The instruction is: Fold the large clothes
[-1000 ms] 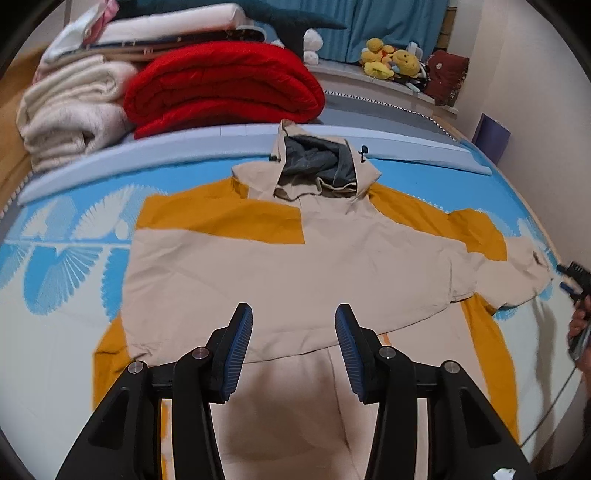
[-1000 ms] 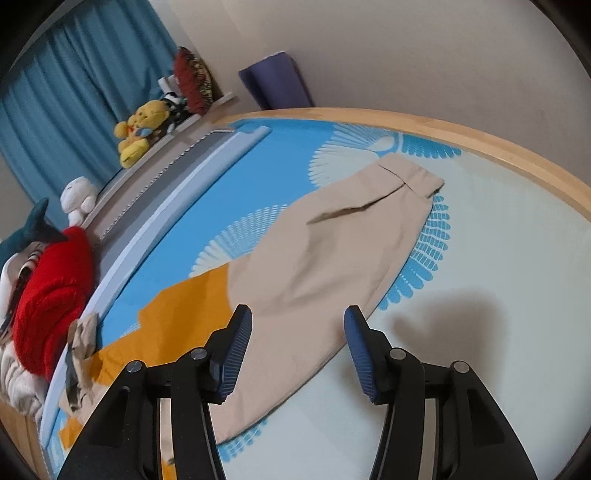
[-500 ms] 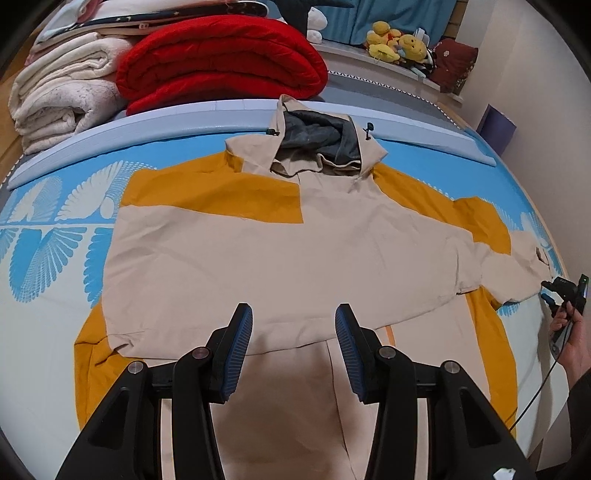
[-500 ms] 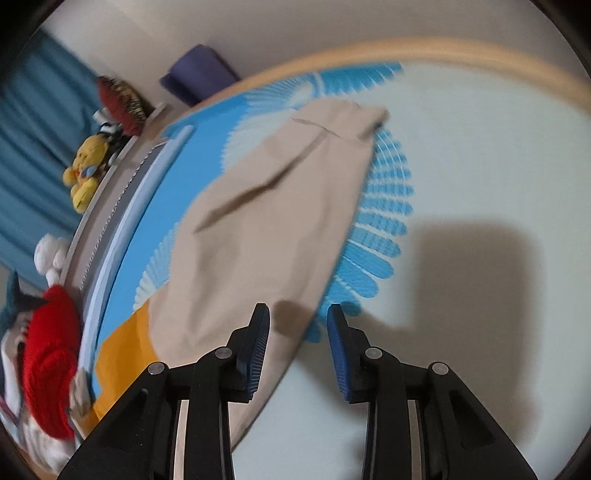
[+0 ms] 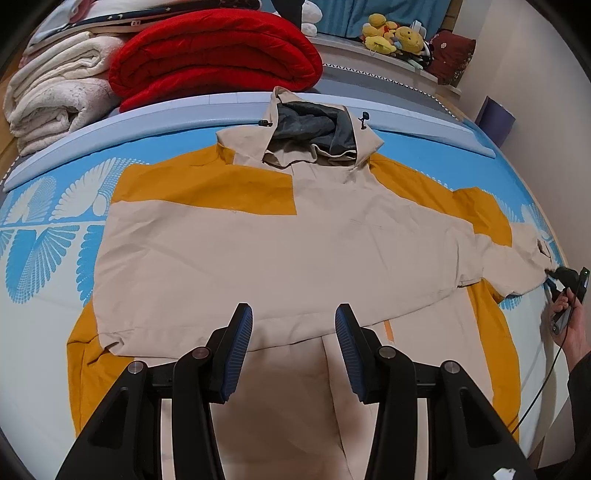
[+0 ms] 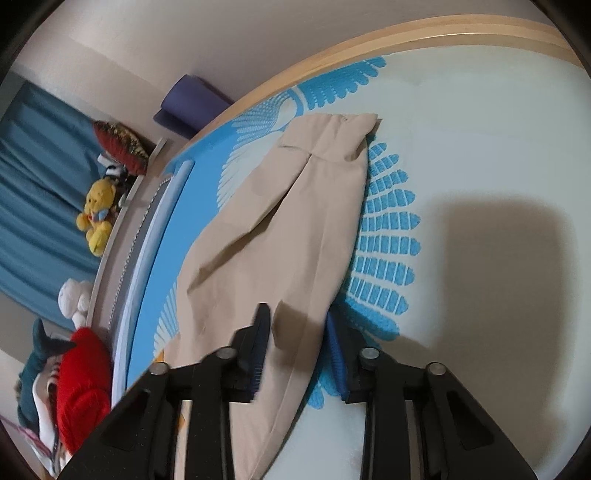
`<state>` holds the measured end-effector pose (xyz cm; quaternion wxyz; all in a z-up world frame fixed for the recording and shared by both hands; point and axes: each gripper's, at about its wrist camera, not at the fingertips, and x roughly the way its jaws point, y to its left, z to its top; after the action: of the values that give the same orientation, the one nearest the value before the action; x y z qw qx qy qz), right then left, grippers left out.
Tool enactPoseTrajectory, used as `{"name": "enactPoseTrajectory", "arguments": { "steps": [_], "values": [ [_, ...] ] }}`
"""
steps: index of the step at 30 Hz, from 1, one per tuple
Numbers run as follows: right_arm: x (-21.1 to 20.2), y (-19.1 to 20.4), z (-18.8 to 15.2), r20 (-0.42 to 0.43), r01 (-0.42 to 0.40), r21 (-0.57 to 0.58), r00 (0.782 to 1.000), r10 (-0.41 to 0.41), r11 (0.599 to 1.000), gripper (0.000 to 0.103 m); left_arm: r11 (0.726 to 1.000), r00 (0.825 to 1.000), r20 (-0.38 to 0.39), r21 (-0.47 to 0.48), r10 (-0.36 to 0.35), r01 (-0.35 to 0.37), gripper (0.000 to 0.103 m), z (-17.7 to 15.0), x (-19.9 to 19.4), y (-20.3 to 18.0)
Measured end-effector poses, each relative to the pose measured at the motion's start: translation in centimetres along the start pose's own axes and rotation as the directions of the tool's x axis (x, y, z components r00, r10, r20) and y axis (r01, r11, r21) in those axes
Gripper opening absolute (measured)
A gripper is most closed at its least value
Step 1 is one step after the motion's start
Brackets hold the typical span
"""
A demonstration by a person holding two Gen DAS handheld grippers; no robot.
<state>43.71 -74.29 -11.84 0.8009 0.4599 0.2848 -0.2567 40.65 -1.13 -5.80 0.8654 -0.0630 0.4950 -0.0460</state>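
A beige and mustard hooded jacket point(image 5: 277, 251) lies spread flat on the blue-and-white bed sheet point(image 5: 44, 258), hood toward the pillows, one sleeve folded across the chest. My left gripper point(image 5: 293, 347) hovers open over the jacket's lower front with nothing between its fingers. The other beige sleeve point(image 6: 295, 229) stretches toward the bed's right edge. My right gripper point(image 6: 299, 339) is low over that sleeve's near edge, its jaws closing with the cloth between them, still lying flat. In the left wrist view the right gripper point(image 5: 554, 278) sits at the sleeve's end, held by a hand point(image 5: 576, 332).
A folded red blanket point(image 5: 214, 48) and white blankets point(image 5: 55, 88) are stacked at the bed's head. Plush toys point(image 5: 391, 33) line the ledge behind. A purple mat point(image 6: 188, 103) leans on the wall beyond the wooden bed edge point(image 6: 443, 33).
The right gripper rolled, dropped onto the sleeve and narrowed its jaws; the sleeve's edge now lies between them. The left gripper sank slightly toward the jacket, jaws unchanged.
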Motion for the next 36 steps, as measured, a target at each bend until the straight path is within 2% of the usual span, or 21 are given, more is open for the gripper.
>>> {"name": "enactPoseTrajectory", "arguments": {
  "steps": [1,5,8,11,14,16,18,19,20,21,22,25,27,29,30,32,34,35,36],
  "values": [
    [-0.1,0.2,0.0,0.008,0.008,-0.008,1.000,-0.008,1.000,0.005,1.000,1.000,0.003,-0.001,-0.001,0.001,0.043,0.0,0.0,0.0],
    [-2.6,3.6,-0.6,0.115,0.065,-0.140,0.992,-0.049,0.988,0.003,1.000,1.000,0.020,-0.012,-0.007,0.007,0.043,0.4,-0.8,0.5],
    [-5.4,8.5,-1.6,0.205,0.087,-0.261,0.978,-0.033,0.961,0.002,0.999,0.999,0.040,-0.032,-0.005,0.007,0.043,0.8,-2.0,1.3],
    [-8.0,14.7,-3.6,0.254,0.079,-0.397,0.967,0.026,0.915,0.002,0.998,0.999,0.048,-0.062,0.010,-0.007,0.043,1.2,-3.1,2.7],
    [-10.4,20.7,-6.9,0.233,0.029,-0.516,0.966,0.108,0.856,0.002,0.994,0.999,0.048,-0.111,0.021,-0.016,0.043,1.6,-4.1,4.6],
    [-11.9,24.8,-10.5,0.184,-0.023,-0.597,0.969,0.165,0.802,0.002,0.989,0.999,0.046,-0.147,0.027,-0.020,0.043,1.8,-4.8,6.0],
    [-13.3,28.4,-15.3,0.105,-0.104,-0.676,0.966,0.235,0.730,0.002,0.984,0.998,0.042,-0.178,0.039,-0.031,0.043,2.0,-5.4,7.3],
    [-14.0,30.4,-18.7,0.031,-0.168,-0.727,0.961,0.276,0.666,0.002,0.981,0.998,0.041,-0.190,0.040,-0.031,0.043,2.0,-5.7,7.8],
    [-14.7,32.6,-22.8,-0.058,-0.236,-0.777,0.950,0.307,0.584,0.002,0.979,0.998,0.040,-0.202,0.039,-0.030,0.043,2.1,-5.9,8.2],
    [-15.1,33.6,-25.3,-0.109,-0.274,-0.797,0.942,0.317,0.539,0.002,0.976,0.999,0.035,-0.217,0.039,-0.031,0.043,2.1,-6.2,8.9],
    [-15.6,34.9,-29.4,-0.198,-0.341,-0.811,0.925,0.325,0.475,0.002,0.974,0.999,0.033,-0.225,0.040,-0.032,0.043,2.2,-6.4,9.3],
    [-15.8,36.4,-38.5,-0.386,-0.480,-0.793,0.872,0.300,0.376,0.003,0.967,0.999,0.022,-0.254,0.034,-0.027,0.043,2.3,-7.0,10.6],
    [-14.2,36.4,-43.6,-0.500,-0.542,-0.760,0.840,0.211,0.358,0.005,0.963,1.000,0.002,-0.270,0.020,-0.019,0.043,2.3,-7.0,11.3],
    [-12.0,35.4,-48.0,-0.598,-0.573,-0.727,0.799,0.061,0.380,0.006,0.957,1.000,-0.015,-0.289,0.011,-0.015,0.043,2.3,-6.9,11.8],
    [-11.5,34.8,-48.7,-0.609,-0.568,-0.730,0.793,0.015,0.382,0.006,0.955,1.000,-0.024,-0.297,0.006,-0.012,0.043,2.3,-6.8,12.0],
    [-12.1,33.9,-49.3,-0.598,-0.543,-0.748,0.801,-0.030,0.381,0.007,0.951,0.999,-0.037,-0.308,-0.006,-0.006,0.043,2.2,-6.8,12.2],
    [-13.9,32.8,-48.3,-0.582,-0.534,-0.760,0.813,-0.023,0.370,0.010,0.950,0.999,-0.042,-0.313,-0.019,0.005,0.043,2.2,-6.6,12.1],
    [-14.8,32.5,-47.7,-0.564,-0.519,-0.770,0.826,-0.015,0.373,0.012,0.950,0.999,-0.044,-0.312,-0.024,0.009,0.043,2.3,-6.6,11.9],
    [-16.1,32.3,-46.4,-0.536,-0.492,-0.777,0.844,-0.003,0.394,0.020,0.951,0.999,-0.044,-0.310,-0.026,0.011,0.043,2.3,-6.5,11.8]
  ]
}}
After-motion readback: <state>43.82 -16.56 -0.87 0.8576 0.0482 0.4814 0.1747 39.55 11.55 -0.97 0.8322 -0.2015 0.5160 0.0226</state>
